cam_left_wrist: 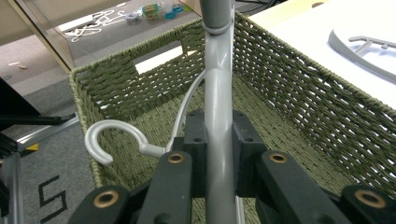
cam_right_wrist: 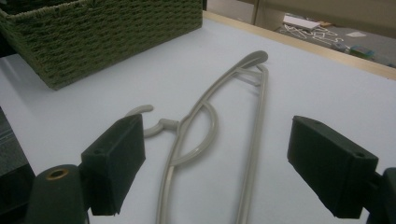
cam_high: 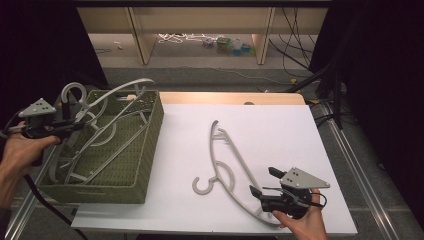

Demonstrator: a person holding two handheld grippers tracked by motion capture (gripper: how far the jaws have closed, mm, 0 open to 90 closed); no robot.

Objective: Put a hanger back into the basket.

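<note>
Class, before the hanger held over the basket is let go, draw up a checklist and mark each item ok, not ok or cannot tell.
1. Left gripper shut on the held hanger: ok.
2. Held hanger over the green basket: ok.
3. Held hanger fully below the rim: not ok, its arm sticks up.
4. Right gripper open: ok.
5. Hanger on the table between the right jaws, untouched: ok.
6. Room in the basket bottom: cannot tell.

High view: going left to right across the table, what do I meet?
Left gripper, shut on a hanger → green basket → grey hanger lying flat on the white tabletop → right gripper, open, at that hanger's near end.
</note>
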